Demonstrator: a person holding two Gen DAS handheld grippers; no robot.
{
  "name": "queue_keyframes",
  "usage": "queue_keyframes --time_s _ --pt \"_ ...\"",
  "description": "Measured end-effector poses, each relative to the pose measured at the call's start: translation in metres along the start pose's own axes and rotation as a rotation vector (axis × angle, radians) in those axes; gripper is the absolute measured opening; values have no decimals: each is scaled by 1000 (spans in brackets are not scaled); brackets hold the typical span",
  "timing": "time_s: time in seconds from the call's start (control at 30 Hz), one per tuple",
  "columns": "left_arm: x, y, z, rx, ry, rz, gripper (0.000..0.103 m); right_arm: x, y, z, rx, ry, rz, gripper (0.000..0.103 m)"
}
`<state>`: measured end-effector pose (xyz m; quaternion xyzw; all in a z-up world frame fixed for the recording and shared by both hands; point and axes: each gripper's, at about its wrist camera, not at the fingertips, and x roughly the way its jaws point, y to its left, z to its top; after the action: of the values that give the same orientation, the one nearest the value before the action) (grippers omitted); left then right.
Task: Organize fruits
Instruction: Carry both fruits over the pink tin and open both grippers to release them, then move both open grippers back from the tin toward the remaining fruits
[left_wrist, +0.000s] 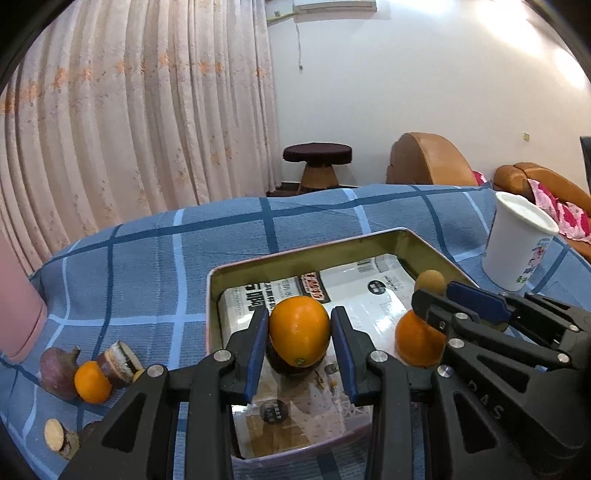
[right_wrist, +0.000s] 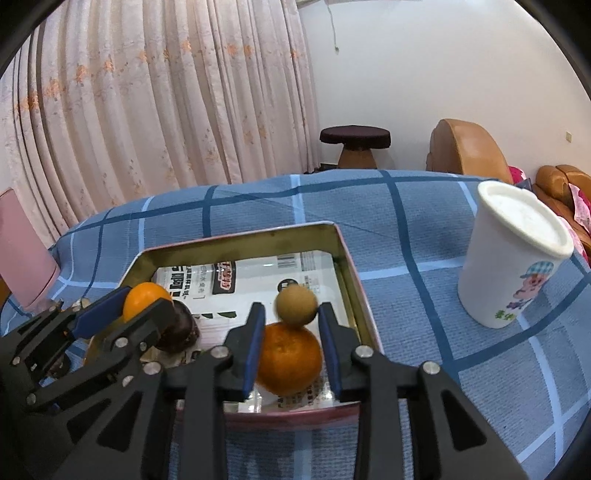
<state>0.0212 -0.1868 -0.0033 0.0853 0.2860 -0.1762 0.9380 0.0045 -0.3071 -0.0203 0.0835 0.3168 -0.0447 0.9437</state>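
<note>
An open metal tin (left_wrist: 306, 254) (right_wrist: 240, 236) lined with printed packets lies on the blue checked cloth. My left gripper (left_wrist: 299, 332) (right_wrist: 136, 306) is shut on a small orange (left_wrist: 299, 330) (right_wrist: 146, 299), which hangs just over a dark round fruit (left_wrist: 295, 365) (right_wrist: 177, 328) in the tin. My right gripper (right_wrist: 290, 314) (left_wrist: 432, 291) is open over the tin's right side. A small brown longan (right_wrist: 297, 306) (left_wrist: 430, 282) sits between its fingertips, against the right one and clear of the left. Below it a tangerine (right_wrist: 288, 360) (left_wrist: 417, 343) lies in the tin.
A white paper cup (left_wrist: 517, 243) (right_wrist: 513, 258) stands right of the tin. Left of the tin lie a purple fruit (left_wrist: 57, 373), a small orange (left_wrist: 92, 382) and cut fruit pieces (left_wrist: 120, 363). A pink object (left_wrist: 18, 306) (right_wrist: 26, 258) stands at the far left.
</note>
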Motion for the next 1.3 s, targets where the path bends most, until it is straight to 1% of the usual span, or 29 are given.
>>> queue_keyframes --time_s 0.1,0.17,0.2,0.23,0.27,0.3,0.37,0.47,0.57,0.7,0.83,1.03,1.17,1.3 --pt "-3 2 -1 0 -11 26 40 -4 -3 0 21 -21 3 47" --pt "-8 3 -1 -3 -29 42 51 -8 -8 1 49 -46 11 52" --pt "-11 4 -1 -8 -37 54 56 -11 -11 1 68 -59 17 56" --pt "-13 5 -1 -12 -42 59 70 -13 -14 2 87 -71 24 69" --pt "-17 6 0 -17 -54 62 78 -16 -17 2 109 -85 37 76" --pt "-21 7 0 -19 -75 72 78 -20 -21 2 137 -114 49 84" --pt "-28 7 0 -7 -103 106 78 -27 -23 2 153 -154 44 85" --pt "-35 9 0 6 -123 145 78 -33 -23 3 152 -196 20 87" --pt "-38 17 -3 -1 -125 181 78 -36 -20 3 141 -232 -17 87" --pt "-41 29 -6 -16 -123 228 78 -40 -15 2 116 -260 -51 87" --pt "-47 40 -8 -38 -128 238 78 -46 -12 0 114 -294 -65 87" --pt "-51 56 -15 -56 -115 251 78 -51 -11 -4 129 -310 -81 87" --pt "-53 69 -21 -82 -97 253 78 -53 -7 -7 139 -316 -77 87" --pt "-53 83 -28 -109 -72 260 78 -56 5 -10 115 -315 -82 87"
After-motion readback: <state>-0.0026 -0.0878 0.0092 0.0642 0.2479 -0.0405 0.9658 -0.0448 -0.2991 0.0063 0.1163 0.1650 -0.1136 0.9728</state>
